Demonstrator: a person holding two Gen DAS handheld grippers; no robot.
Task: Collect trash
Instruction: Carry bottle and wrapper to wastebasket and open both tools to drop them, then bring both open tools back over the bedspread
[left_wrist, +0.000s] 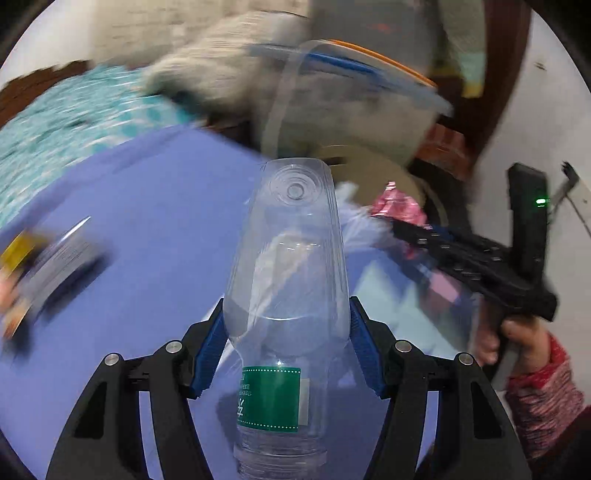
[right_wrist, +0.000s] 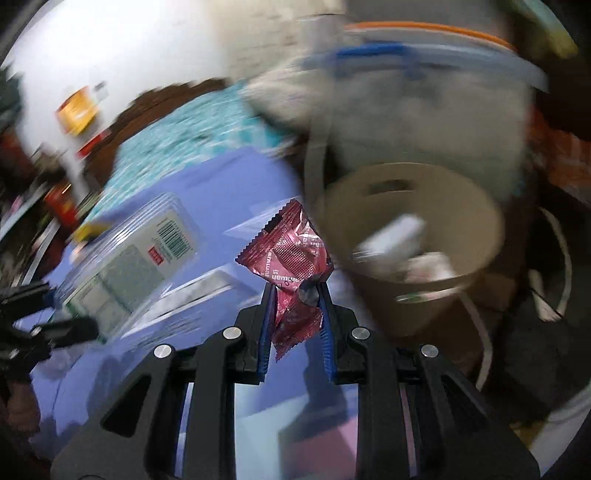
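Observation:
My left gripper (left_wrist: 286, 306) is shut on a clear plastic bottle (left_wrist: 288, 266) with a green label; the bottle's base points away from me, above the purple table (left_wrist: 147, 229). My right gripper (right_wrist: 297, 286) is shut on a crumpled red foil wrapper (right_wrist: 291, 247), held a little left of a tan round bin (right_wrist: 413, 236) beside the table. The bin holds some white scraps. In the left wrist view the right gripper's black body and the red wrapper (left_wrist: 397, 206) show at the right, with a hand in a red-patterned sleeve (left_wrist: 543, 387) on it. The bin's rim (left_wrist: 369, 162) peeks out behind the bottle.
A flat plastic package with a barcode (right_wrist: 147, 258) lies on the table at left. A clear box with blue and orange lids (right_wrist: 424, 92) stands behind the bin. A teal patterned cloth (left_wrist: 74, 118) lies beyond the table. The backgrounds are blurred by motion.

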